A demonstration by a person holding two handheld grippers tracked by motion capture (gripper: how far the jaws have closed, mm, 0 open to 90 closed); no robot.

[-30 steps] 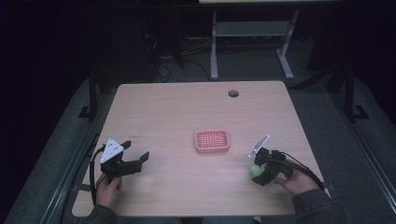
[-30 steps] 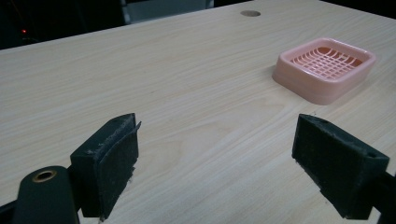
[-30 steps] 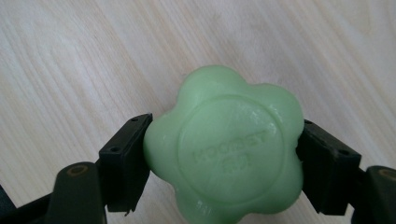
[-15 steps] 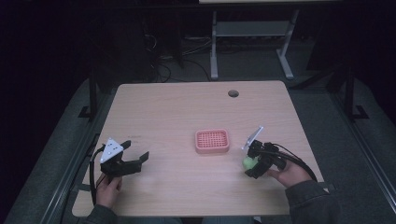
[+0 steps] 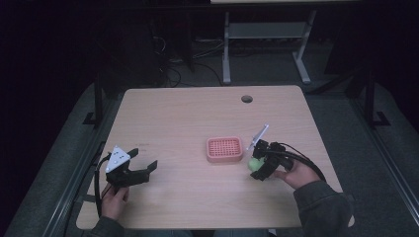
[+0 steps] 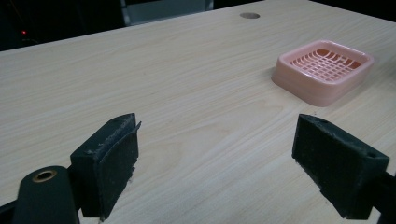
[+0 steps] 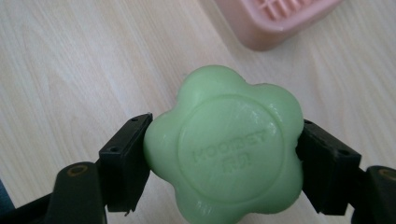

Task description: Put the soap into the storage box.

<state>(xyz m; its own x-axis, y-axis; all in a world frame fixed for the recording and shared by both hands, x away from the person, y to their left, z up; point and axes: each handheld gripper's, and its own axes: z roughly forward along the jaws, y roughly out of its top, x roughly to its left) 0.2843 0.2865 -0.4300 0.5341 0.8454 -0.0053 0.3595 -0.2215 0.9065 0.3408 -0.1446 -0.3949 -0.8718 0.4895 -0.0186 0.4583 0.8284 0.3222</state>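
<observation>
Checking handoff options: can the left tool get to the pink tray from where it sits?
Probably yes. The left tool is open and holds nothing, and bare table lies between it and the tray. The right tool, shut on the soap, sits on the tray's far side.

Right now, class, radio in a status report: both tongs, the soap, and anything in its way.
Right tongs shut on green soap, beside pink dish. Left tongs open, holding nothing, low over table. Nothing between soap and dish.
</observation>
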